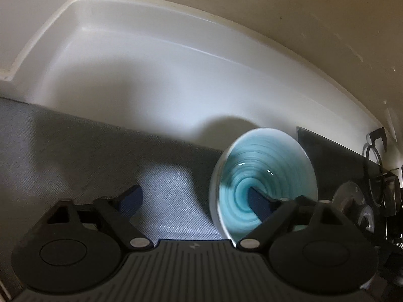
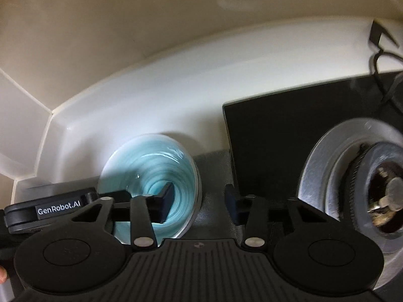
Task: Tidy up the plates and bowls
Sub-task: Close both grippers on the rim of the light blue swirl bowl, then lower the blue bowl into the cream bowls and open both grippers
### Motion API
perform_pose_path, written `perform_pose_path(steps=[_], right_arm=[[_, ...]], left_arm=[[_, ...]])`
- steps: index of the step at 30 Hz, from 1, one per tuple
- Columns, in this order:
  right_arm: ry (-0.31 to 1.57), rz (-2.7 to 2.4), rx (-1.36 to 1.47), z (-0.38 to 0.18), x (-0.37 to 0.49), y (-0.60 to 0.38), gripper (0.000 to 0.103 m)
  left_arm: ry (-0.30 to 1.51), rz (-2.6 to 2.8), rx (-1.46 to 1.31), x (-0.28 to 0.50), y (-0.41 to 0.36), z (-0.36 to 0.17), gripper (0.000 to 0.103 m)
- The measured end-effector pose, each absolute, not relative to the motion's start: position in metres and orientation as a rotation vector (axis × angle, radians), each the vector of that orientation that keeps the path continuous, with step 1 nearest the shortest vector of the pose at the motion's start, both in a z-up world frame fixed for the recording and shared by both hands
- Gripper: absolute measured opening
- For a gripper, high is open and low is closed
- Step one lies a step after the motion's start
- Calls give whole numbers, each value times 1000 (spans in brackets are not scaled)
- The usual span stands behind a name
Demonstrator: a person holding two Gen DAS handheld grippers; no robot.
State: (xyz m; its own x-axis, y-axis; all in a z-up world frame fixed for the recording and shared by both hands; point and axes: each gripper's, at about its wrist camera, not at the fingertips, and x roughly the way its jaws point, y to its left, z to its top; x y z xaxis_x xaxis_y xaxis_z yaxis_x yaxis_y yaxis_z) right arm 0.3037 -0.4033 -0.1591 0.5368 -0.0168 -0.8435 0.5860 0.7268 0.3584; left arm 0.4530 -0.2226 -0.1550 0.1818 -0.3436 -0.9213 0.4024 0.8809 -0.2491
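A bowl with a blue swirl inside and a white outside (image 1: 267,171) stands on the grey counter mat (image 1: 88,151) by the white back wall. My left gripper (image 1: 195,201) is open; its right finger (image 1: 259,201) reaches inside the bowl and its left finger (image 1: 131,197) is over the mat. In the right wrist view the same bowl (image 2: 151,166) lies ahead on the left. My right gripper (image 2: 199,201) is open, its left finger (image 2: 166,201) inside the bowl, its right finger (image 2: 231,202) outside the rim. The left gripper's body (image 2: 50,210) shows at the far left.
A black stove top (image 2: 272,130) with a silver burner ring (image 2: 327,156) lies to the right of the bowl; it also shows in the left wrist view (image 1: 332,158). The white splash wall (image 1: 151,58) curves behind. A black cable (image 2: 382,58) hangs at the far right.
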Motion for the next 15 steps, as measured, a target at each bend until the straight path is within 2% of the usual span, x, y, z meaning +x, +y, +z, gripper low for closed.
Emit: perform_pose_path(steps=[1, 2, 3, 4, 6, 7, 15], right_arm=[[954, -387, 693, -163, 305, -404, 31], [959, -380, 703, -166, 307, -404, 28], [961, -374, 715, -168, 309, -403, 19], [965, -373, 722, -171, 311, -402, 13], [967, -385, 696, -173, 313, -399, 11], [963, -387, 682, -172, 314, -398, 11], [924, -396, 635, -166, 315, -386, 10]], left_arm=[[1292, -525, 62, 453, -224, -156, 79], [1295, -518, 73, 456, -225, -157, 72], [1285, -504, 94, 455, -227, -156, 65], [1273, -492, 115, 455, -228, -155, 51], [1309, -550, 62, 459, -229, -153, 11], [1332, -562, 38, 461, -228, -153, 8], [1309, -567, 37, 454, -212, -146, 8]])
